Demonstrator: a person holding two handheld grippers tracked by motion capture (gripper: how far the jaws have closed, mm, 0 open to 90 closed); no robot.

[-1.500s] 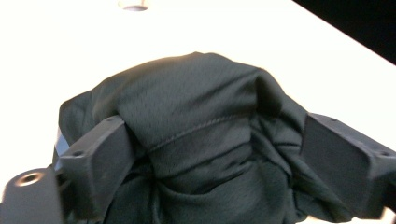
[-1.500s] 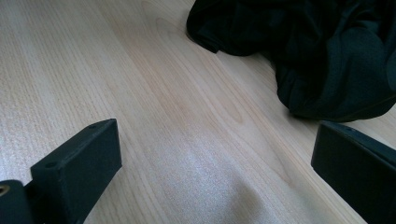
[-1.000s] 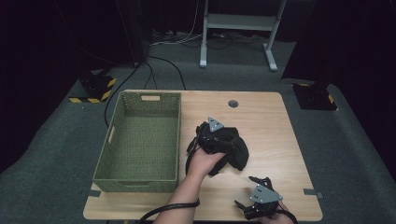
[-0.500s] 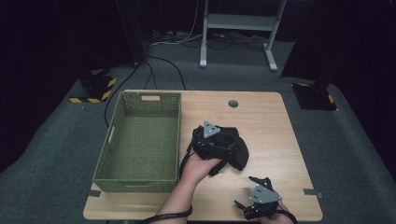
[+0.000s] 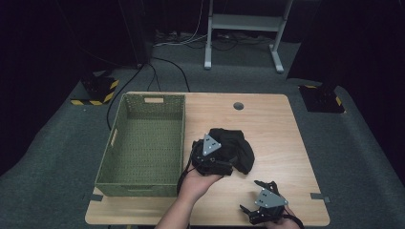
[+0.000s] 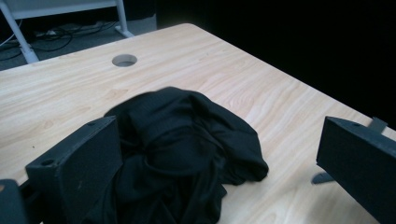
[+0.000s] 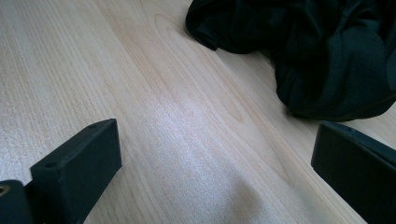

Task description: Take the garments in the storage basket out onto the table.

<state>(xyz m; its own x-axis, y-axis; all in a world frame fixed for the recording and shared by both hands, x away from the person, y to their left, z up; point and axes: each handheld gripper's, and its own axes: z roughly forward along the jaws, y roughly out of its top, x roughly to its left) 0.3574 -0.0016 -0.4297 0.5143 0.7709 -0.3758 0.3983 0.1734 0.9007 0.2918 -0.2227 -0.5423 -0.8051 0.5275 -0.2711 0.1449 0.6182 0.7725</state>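
The left gripper (image 5: 216, 160) has advanced onto the black garment (image 5: 234, 148) since a second ago; its jaws stand apart, one pressed into the cloth. The right gripper (image 5: 265, 202), also apart, waits short of it. Grasp appears imminent; the green basket (image 5: 143, 143) sits beyond the left gripper.

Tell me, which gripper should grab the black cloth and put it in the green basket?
Probably the left gripper. Its open jaws already straddle the black cloth, and it is beside the green basket. The right gripper sits open near the table's front edge, apart from the cloth.
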